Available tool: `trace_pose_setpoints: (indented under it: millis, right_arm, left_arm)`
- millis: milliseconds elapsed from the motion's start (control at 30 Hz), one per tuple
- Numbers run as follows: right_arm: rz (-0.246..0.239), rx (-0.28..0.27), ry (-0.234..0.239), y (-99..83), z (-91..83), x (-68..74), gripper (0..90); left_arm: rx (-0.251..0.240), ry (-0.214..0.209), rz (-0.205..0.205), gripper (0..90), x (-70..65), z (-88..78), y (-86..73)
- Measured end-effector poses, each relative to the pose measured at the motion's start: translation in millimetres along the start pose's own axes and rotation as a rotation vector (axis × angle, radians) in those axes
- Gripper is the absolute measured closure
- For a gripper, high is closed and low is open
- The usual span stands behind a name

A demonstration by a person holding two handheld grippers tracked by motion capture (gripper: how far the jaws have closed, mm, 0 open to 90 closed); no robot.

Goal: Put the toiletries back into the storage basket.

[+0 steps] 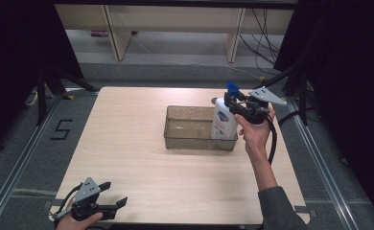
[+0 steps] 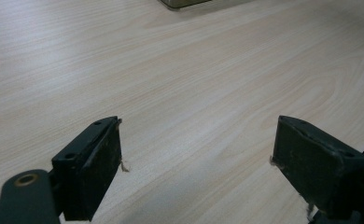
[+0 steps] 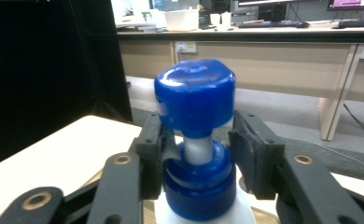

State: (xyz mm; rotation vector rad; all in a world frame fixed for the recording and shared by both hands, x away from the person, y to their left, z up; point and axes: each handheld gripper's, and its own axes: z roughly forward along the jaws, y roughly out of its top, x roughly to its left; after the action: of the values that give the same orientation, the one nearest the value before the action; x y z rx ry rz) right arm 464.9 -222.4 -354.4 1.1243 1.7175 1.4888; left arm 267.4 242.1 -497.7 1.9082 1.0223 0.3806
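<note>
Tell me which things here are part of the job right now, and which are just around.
In play:
- white bottle with blue pump cap, held by the right gripper
- clear bin it stands in

Just around:
- left gripper, open over bare table
- desks behind

left gripper point(image 1: 113, 194): black, grey triangular plate | right gripper point(image 1: 234, 99): black cable, brass rivets | sleeve point(image 1: 282, 210): grey

A white bottle point(image 1: 223, 120) with a blue pump cap point(image 3: 195, 100) and a printed label stands upright at the right end of a clear rectangular plastic tub point(image 1: 189, 140), which sits on the far right part of a pale wooden table point(image 1: 127, 143). The tub looks otherwise empty.
</note>
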Motion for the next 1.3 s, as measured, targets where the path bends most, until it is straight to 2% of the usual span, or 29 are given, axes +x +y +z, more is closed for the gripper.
trace_pose_setpoints:
  millis: [133,167,200,333,467,567,633,700,767,833,933,1033,1100,1200,1300]
  right_arm:
    - [0.007,0.007,0.019,-2.7,-0.7,0.2,46.9]
    - [0.003,0.012,0.011,-2.9,-2.1,-0.1,46.2]
    - [0.020,0.013,0.020,-3.3,-2.5,1.1,45.5]
    - [-0.028,0.015,0.011,-2.5,-3.2,3.5,41.3]
    - [-0.017,0.022,0.009,-2.6,-4.5,6.4,38.8]
    - [0.009,0.012,0.015,-3.4,-4.7,4.1,36.4]
    - [-0.002,0.005,0.016,-3.2,-7.1,2.2,34.9]
    - [0.028,0.001,0.021,-3.3,-9.6,3.3,32.9]
    - [0.039,-0.001,0.026,-3.5,-11.4,2.1,31.0]
    - [0.031,-0.001,0.026,-3.4,-13.8,1.1,30.5]
    - [0.055,-0.015,0.024,-3.8,-17.6,2.1,29.5]
    - [0.042,-0.014,0.033,-4.5,-20.2,2.4,29.0]
    - [0.056,-0.020,0.037,-6.0,-21.0,2.9,28.4]
    - [0.066,-0.007,0.040,-7.4,-23.6,4.0,27.6]
    - [0.068,-0.006,0.036,-9.0,-27.7,5.1,27.5]
  left_arm:
    - [0.007,0.007,0.002,14.9,-0.1,0.0,0.3]
    - [0.007,0.007,0.002,14.9,-0.2,0.0,0.2]
    - [0.002,0.004,-0.002,14.9,-0.5,0.4,-0.1]
    - [0.008,0.012,-0.004,14.9,-0.5,0.0,0.1]
    - [0.008,0.012,-0.006,14.9,-0.5,-0.1,0.0]
    - [0.004,0.006,-0.002,14.9,-0.1,0.0,-0.4]
    - [0.012,0.013,-0.003,14.9,-0.1,-0.3,-0.1]
    - [0.003,0.003,-0.002,14.9,0.5,0.6,-0.3]
    - [0.011,0.012,-0.001,14.9,-0.6,-0.1,-0.2]
    - [0.012,0.013,-0.001,14.9,-0.2,-0.1,0.0]
    - [0.014,0.015,0.000,14.9,-0.2,-0.2,-0.3]
    - [0.008,0.014,-0.006,14.9,-0.5,0.5,-0.1]
    - [0.008,0.015,-0.012,14.9,-1.3,0.2,-0.3]
    - [0.001,0.004,-0.014,14.9,-0.3,1.5,-0.9]
    - [0.005,0.013,-0.012,14.9,-1.0,0.9,-0.8]
